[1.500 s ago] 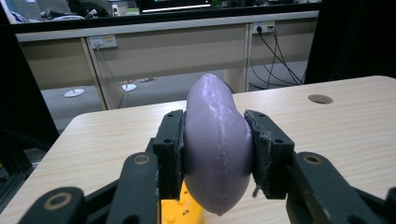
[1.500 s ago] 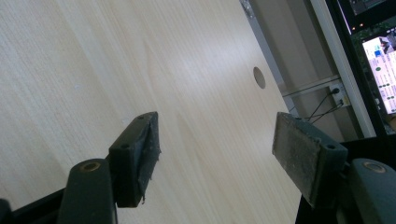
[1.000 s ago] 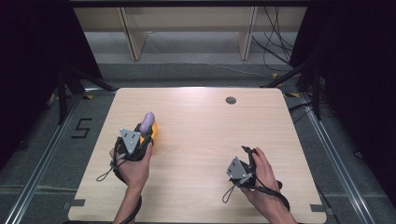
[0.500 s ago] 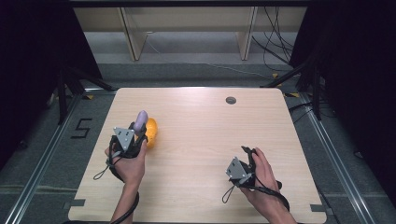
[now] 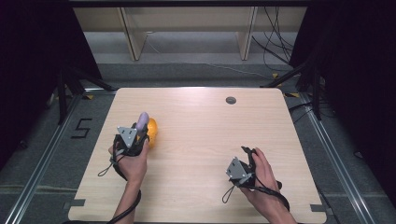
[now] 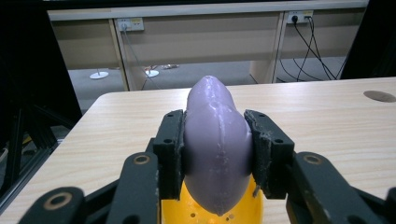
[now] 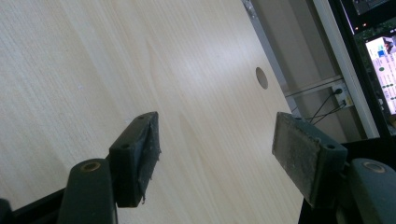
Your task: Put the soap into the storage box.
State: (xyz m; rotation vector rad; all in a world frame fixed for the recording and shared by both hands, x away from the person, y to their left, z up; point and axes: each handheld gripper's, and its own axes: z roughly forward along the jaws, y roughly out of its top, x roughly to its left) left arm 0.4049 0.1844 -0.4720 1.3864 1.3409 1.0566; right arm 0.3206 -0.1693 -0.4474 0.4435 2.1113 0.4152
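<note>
the left claw [image 6: 215,154] is clamped on a purple, smooth, elongated piece [image 6: 215,144], its two pads pressing the piece's sides, with the rounded tip pointing up and away. right under it sits a yellow rounded object [image 6: 212,212] with small holes; whether the purple piece touches it or hangs just above cannot be told. in the high view the left claw [image 5: 138,132] is at the left side of the bench [image 5: 210,126], with the purple piece [image 5: 142,120] sticking out forward and the yellow object [image 5: 152,131] just beside it.

the step in hand looks like carrying or setting the purple piece at the yellow object. the next move would call for a steady grip and a slow, level motion, since the smooth piece could slip or turn between the pads.

the right claw [image 5: 247,156] rests low near the bench's right front with its jaws wide apart and nothing between them; its own view shows bare wood through the gap [image 7: 212,154]. it stands well apart from the left one. a small dark round hole [image 5: 230,100] lies near the far edge. nothing on the bench blocks the way.
</note>
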